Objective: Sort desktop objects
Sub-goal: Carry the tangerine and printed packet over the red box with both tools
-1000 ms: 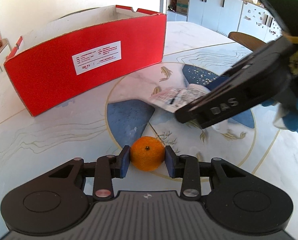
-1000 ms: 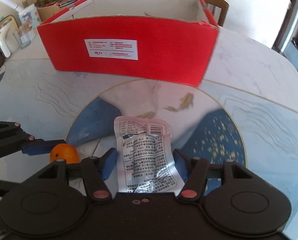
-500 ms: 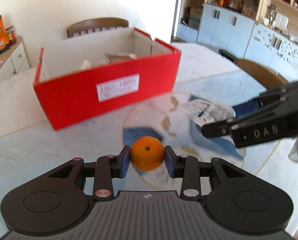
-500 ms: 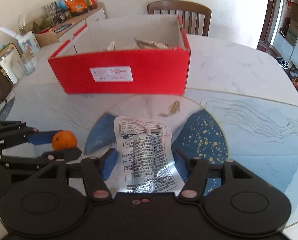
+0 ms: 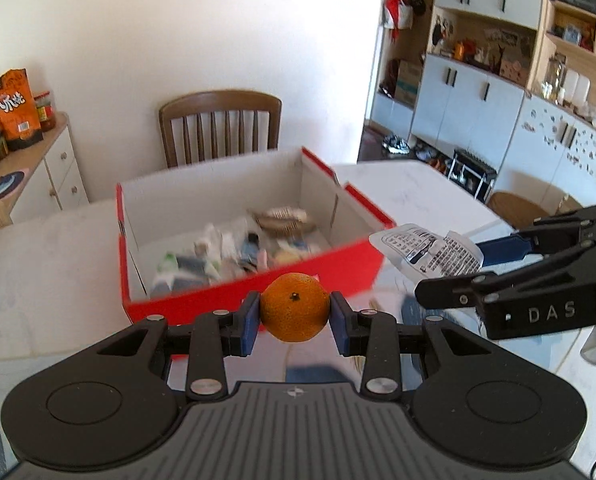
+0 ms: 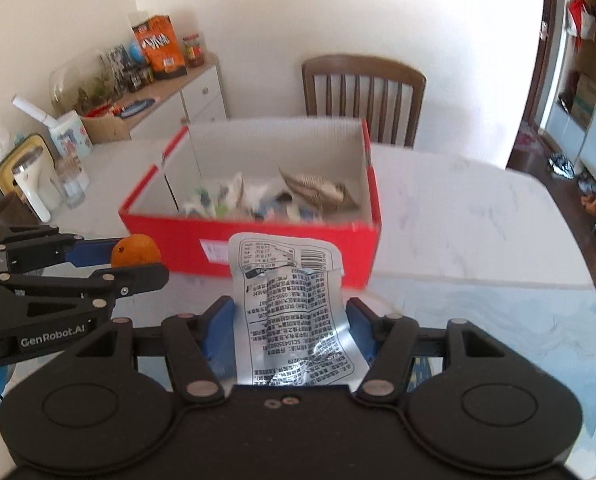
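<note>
Both loads have risen off the table (image 6: 478,216): the left gripper (image 5: 293,316) clamps the mandarin (image 5: 295,306), the right gripper (image 6: 287,330) pinches the foil sachet (image 6: 293,312), both near the red box (image 6: 257,246), ready to drop in.

A home dining room: a wooden dining chair (image 5: 219,128) stands at twelve o'clock behind the marble-patterned desk (image 6: 458,216), a sideboard (image 6: 169,108) crowded with snack bags and jars at ten, pale cupboards (image 5: 470,96) with cluttered shelves at two.
</note>
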Available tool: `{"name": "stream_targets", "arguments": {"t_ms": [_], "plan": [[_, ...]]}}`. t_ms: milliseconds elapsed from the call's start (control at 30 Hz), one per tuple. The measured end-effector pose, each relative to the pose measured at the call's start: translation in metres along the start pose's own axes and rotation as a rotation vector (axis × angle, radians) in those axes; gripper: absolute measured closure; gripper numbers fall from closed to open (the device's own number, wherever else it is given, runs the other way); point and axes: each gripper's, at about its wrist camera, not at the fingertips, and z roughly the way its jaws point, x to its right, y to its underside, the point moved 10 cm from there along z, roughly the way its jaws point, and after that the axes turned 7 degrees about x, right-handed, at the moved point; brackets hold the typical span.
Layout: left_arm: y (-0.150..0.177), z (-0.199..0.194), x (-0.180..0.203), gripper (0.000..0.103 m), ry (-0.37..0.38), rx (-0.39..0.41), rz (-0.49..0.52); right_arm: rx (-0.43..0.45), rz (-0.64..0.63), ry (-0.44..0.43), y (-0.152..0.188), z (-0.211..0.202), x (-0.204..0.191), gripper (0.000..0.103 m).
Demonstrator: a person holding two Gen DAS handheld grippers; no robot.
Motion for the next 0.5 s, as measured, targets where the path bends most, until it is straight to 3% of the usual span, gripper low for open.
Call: {"name": "stream_targets", "arguments": {"t_ms": [300, 500], "plan": [[-0.057, 0.009, -0.022, 0.068, -0.021, 0.075, 0.001, 0.076, -0.043, -0.026, -0.053, 0.007, -0.014, 0.042], [-0.082, 0.031, -0.039, 0.068, -0.048, 0.073, 0.018, 0.115, -0.082, -0.015, -0.083, 0.021, -0.022, 0.042]]}}
